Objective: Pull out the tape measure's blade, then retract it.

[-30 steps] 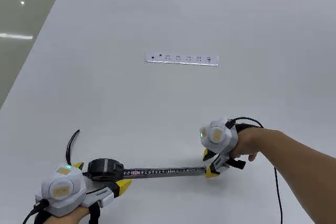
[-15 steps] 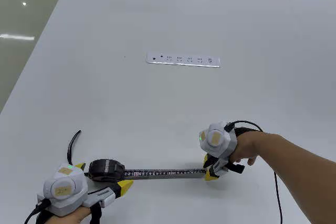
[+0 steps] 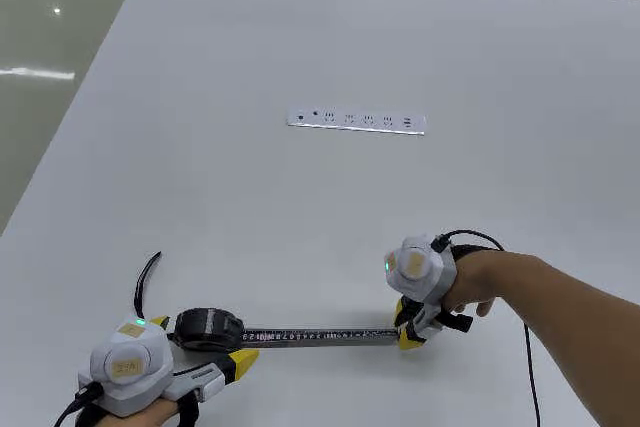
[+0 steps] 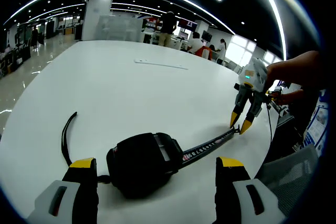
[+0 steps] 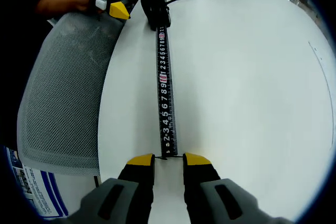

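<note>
blade out, no change

your right gripper (image 5: pixel 168 159) has its jaws pinched on the end of the blade (image 3: pixel 320 335), drawn out as far as a second ago. your left gripper (image 4: pixel 155 162) has its jaws wide apart, astride the tape measure (image 3: pixel 208 328) on the tabletop (image 3: pixel 300 207).

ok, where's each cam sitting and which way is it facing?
Head view: on the headset, looking forward and down over the white table; left gripper, right gripper and a forearm show, power strip beyond.
Left gripper view: low behind the tape measure case, facing along the blade toward the right gripper; own jaws flank the case.
Right gripper view: at the blade's hook end, facing back toward the case; own jaws at bottom, left gripper top left.
Shared: both gripper views see the blade, from opposite ends.
</note>
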